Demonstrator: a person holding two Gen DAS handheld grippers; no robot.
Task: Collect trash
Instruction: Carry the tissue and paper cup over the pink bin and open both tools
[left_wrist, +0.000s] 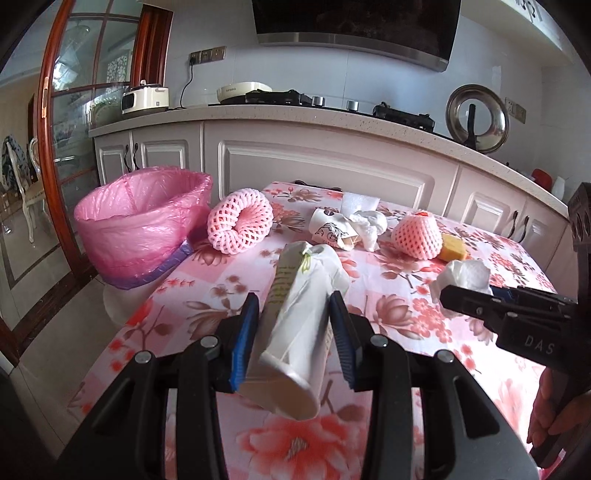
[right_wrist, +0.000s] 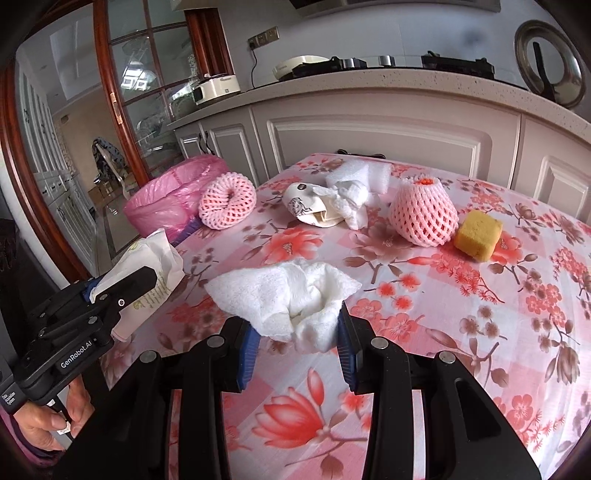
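Left gripper (left_wrist: 293, 317) clamps a crushed white cup (left_wrist: 295, 332); right gripper (right_wrist: 297, 325) pinches crumpled tissue (right_wrist: 291, 295).

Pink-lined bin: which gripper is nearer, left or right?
Left. The left gripper, holding a crushed paper cup, is on the side of the table towards the pink-lined bin. The right gripper, holding a crumpled tissue, sits farther along, away from the bin.

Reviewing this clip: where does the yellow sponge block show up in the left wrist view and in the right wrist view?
Left wrist view: yellow sponge block right of centre, mid-height, touching the right side of the netted fruit.
Right wrist view: yellow sponge block upper right, again just right of the netted fruit.
Shared landmark: the pink-lined bin at the table's left edge.
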